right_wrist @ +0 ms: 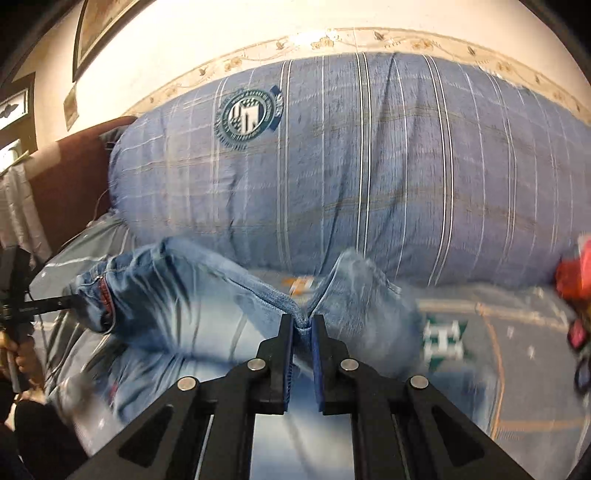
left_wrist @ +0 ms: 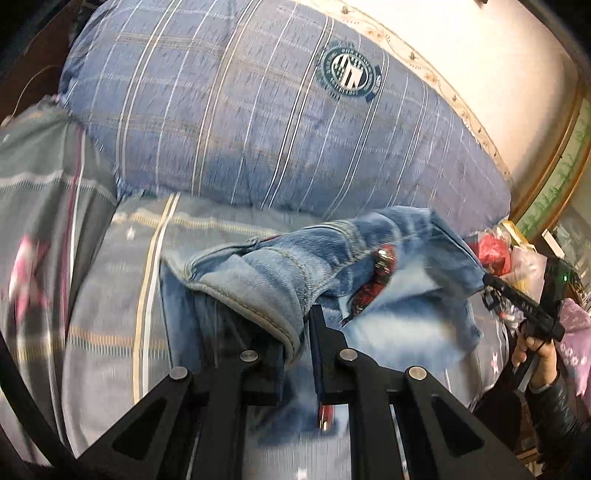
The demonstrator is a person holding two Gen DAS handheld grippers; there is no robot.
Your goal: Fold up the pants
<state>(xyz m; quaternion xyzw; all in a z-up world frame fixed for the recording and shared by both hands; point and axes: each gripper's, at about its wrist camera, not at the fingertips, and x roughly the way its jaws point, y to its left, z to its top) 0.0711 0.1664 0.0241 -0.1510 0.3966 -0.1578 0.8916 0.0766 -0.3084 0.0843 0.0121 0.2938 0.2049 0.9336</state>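
Light blue denim pants (left_wrist: pixel 332 258) with a red plaid lining hang lifted above the bed between both grippers. My left gripper (left_wrist: pixel 301 325) is shut on the pants' hemmed edge, which drapes over its left finger. My right gripper (right_wrist: pixel 303 325) is shut on a pinched edge of the pants (right_wrist: pixel 177 295). The right gripper also shows in the left wrist view (left_wrist: pixel 487 280), gripping the pants' far corner. The left gripper shows in the right wrist view (right_wrist: pixel 74 301) at the pants' left end. Both views are motion-blurred.
A big blue plaid pillow (left_wrist: pixel 258 118) lies just behind the pants against the cream wall (right_wrist: pixel 221 33). The bed has a grey-blue striped sheet (left_wrist: pixel 110 295). A grey blanket (left_wrist: pixel 44 206) lies at left. Red and pink items (left_wrist: pixel 495 251) sit at right.
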